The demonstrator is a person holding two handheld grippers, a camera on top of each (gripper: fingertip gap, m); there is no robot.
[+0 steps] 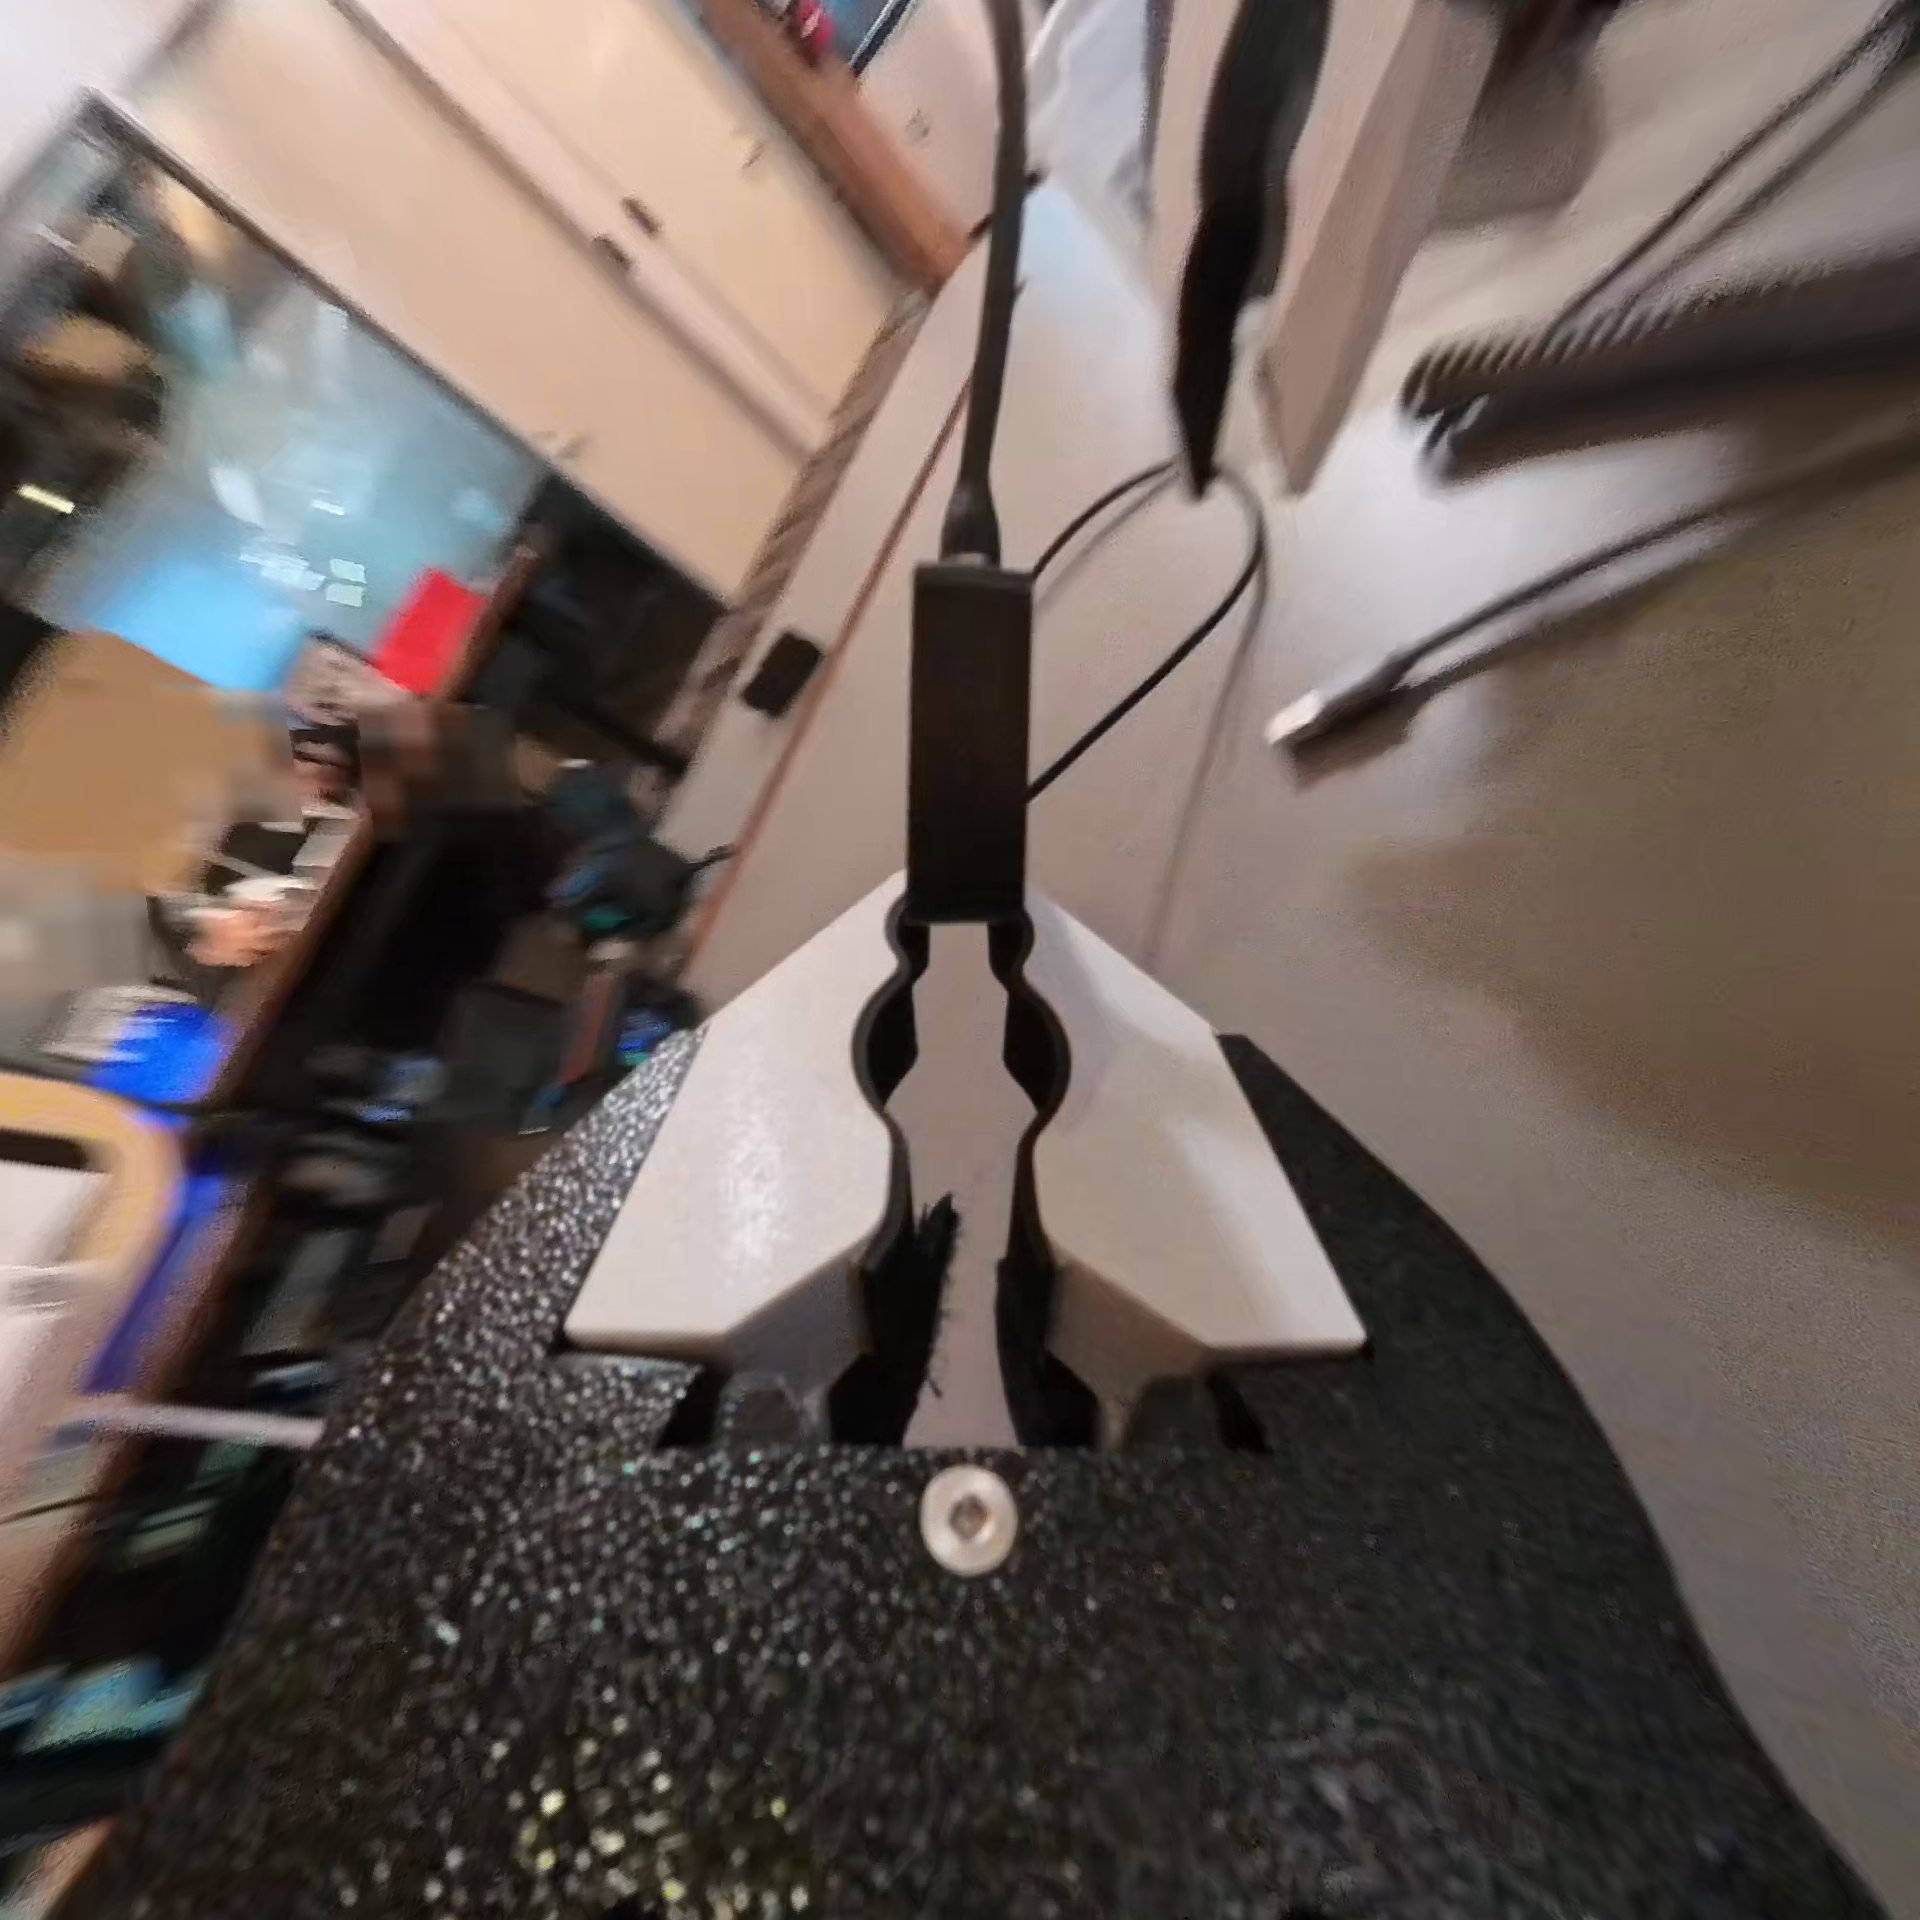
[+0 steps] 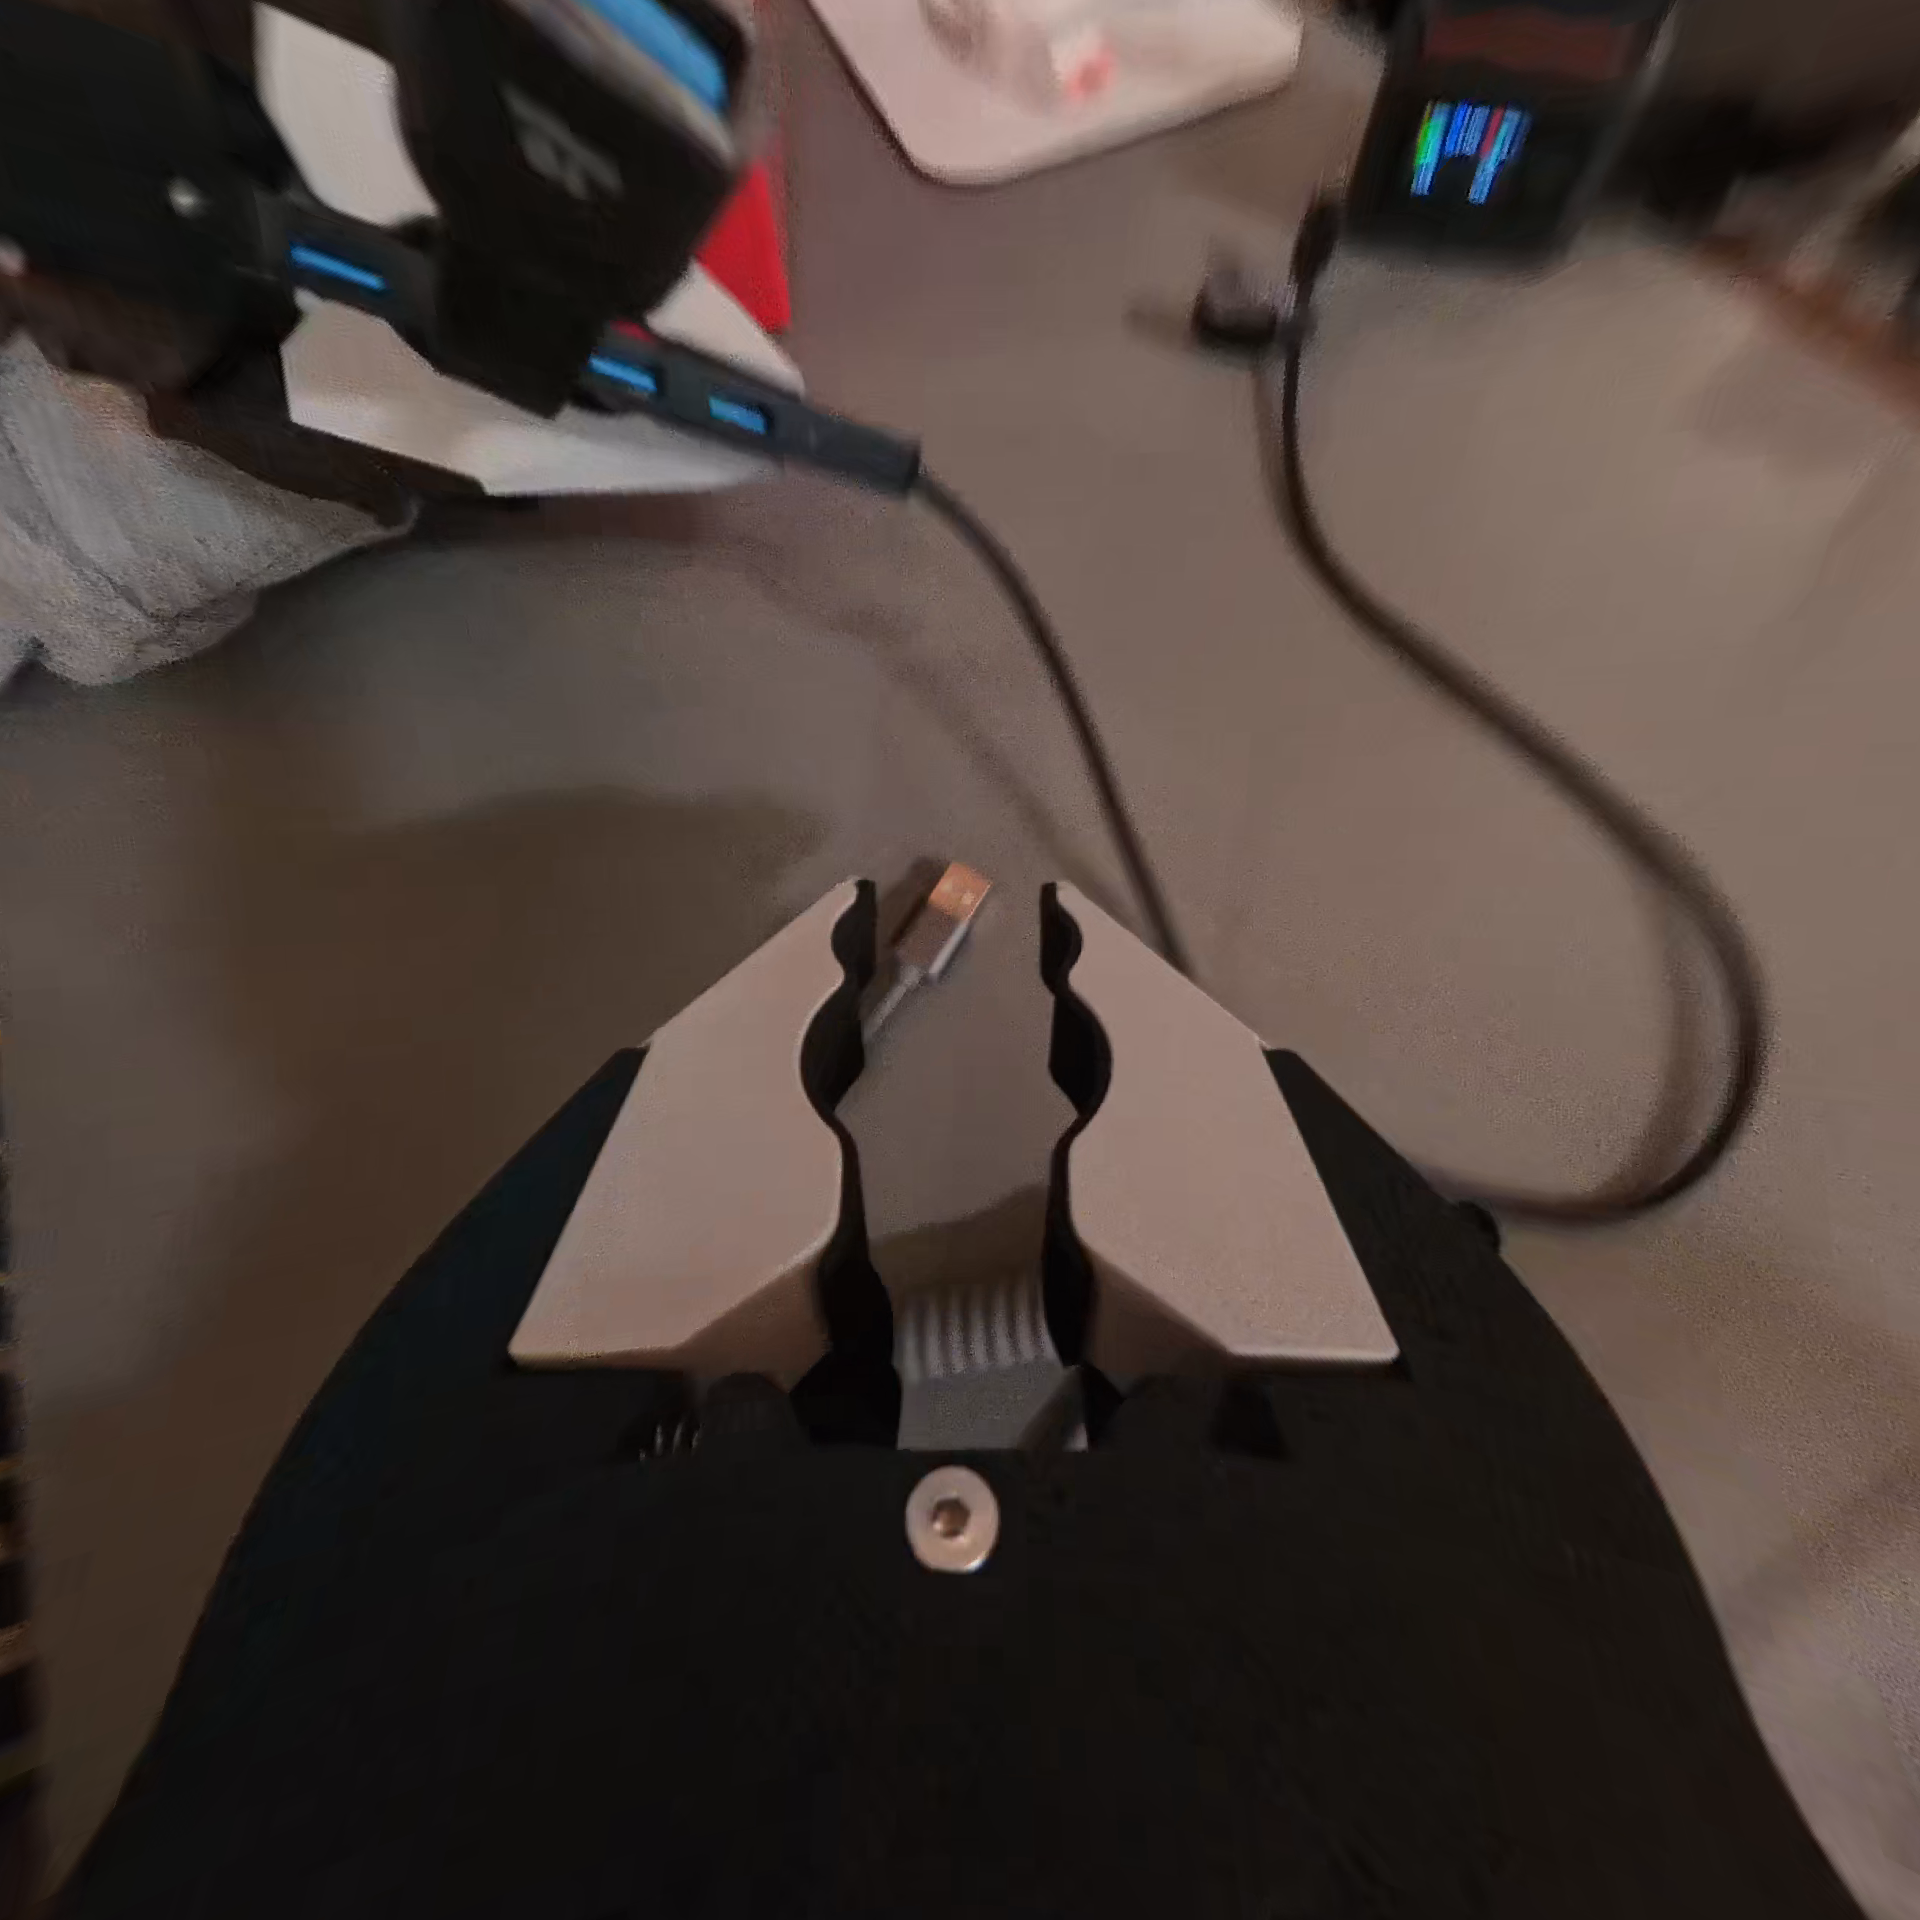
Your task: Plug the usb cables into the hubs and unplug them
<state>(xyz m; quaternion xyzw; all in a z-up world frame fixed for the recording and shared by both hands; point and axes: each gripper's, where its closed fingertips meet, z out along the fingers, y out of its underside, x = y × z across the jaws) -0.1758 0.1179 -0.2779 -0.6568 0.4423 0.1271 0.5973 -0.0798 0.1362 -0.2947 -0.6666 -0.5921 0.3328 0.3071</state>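
My left gripper (image 1: 964, 914) is shut on the near end of a slim black usb hub (image 1: 971, 727) and holds it off the beige table (image 1: 1558, 987); the hub's black cable (image 1: 1000, 312) runs away from it. The hub also shows in the right wrist view (image 2: 748, 416), with blue ports along its side, held by the left gripper (image 2: 520, 208). My right gripper (image 2: 951, 894) is open just above a silver usb plug (image 2: 940, 920) lying on the table, which sits between the fingertips, nearer the left one. Its braided grey cable (image 2: 977, 1340) passes under the jaws. The plug also shows in the left wrist view (image 1: 1340, 707).
A black cable (image 2: 1558, 779) loops across the table at right, leading to a black device with a lit screen (image 2: 1475, 145). A grey knit fabric (image 2: 104, 551) lies at left. A white sheet (image 2: 1039, 83) lies at the far edge. Shelves and clutter (image 1: 208, 831) stand beyond the table.
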